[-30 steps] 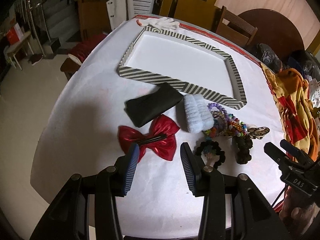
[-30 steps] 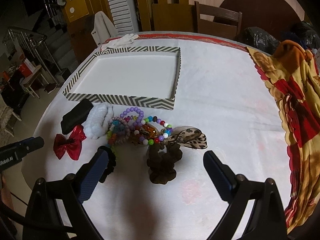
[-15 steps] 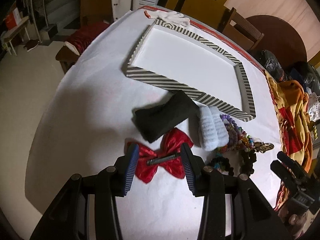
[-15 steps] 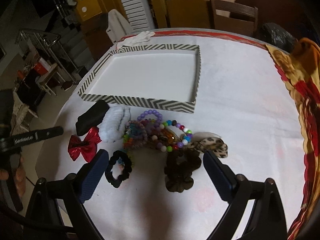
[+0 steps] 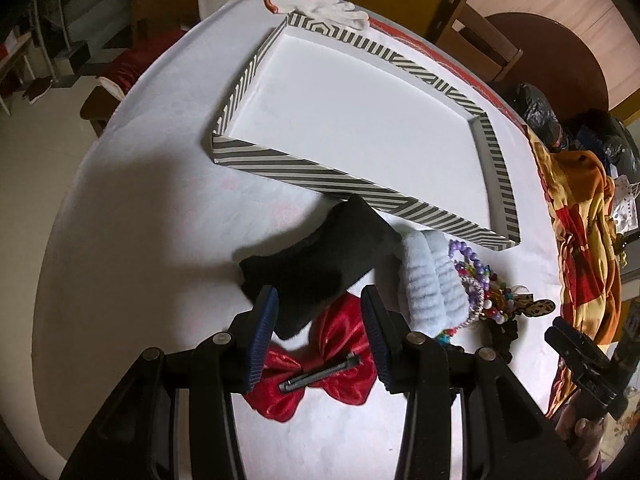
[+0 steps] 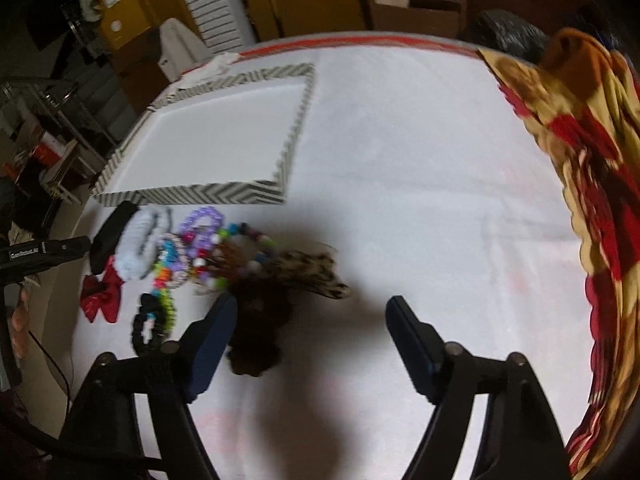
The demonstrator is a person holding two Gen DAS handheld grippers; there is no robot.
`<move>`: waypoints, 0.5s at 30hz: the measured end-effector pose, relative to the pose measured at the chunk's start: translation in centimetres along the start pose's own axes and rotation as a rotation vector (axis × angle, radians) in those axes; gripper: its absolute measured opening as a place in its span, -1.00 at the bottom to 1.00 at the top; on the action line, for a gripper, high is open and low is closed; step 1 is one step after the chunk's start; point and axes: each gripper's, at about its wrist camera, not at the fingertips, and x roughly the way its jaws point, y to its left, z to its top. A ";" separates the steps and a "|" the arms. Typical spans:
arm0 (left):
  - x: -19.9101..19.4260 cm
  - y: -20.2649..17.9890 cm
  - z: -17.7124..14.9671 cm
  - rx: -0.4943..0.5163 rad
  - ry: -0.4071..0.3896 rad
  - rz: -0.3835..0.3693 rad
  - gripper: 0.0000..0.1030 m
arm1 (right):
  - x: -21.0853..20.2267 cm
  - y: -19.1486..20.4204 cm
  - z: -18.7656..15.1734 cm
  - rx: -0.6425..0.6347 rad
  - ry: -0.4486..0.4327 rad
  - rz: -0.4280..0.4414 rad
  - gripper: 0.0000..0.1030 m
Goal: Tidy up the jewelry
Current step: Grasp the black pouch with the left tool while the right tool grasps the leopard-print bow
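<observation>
Black pouch [image 5: 320, 276] overlaps red bow [image 5: 320, 372]

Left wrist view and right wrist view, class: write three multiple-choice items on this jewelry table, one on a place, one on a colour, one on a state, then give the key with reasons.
1. Where does the black pouch lie?
A. inside the striped tray
B. on the cloth just outside the tray's near wall
C. on the chair

2. What colour is the bow clip under the left gripper?
A. red
B. green
C. white

3. What is in the striped tray?
A. beaded bracelets
B. a scrunchie
C. nothing

Key: 1 B, the pouch sits on the white cloth against the tray's near wall. 2 A, the shiny bow between the open jaws is red. 3 C, the tray's white floor is bare in both views.
</observation>
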 end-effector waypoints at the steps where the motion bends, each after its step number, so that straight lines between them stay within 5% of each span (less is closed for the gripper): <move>1: 0.2 0.1 0.1 0.000 0.006 0.002 0.07 | 0.3 -0.3 0.0 0.006 0.003 -0.013 0.50; 15: 2.4 -0.8 1.0 0.076 0.042 0.052 0.07 | 3.4 0.5 -0.7 0.078 0.071 0.080 0.43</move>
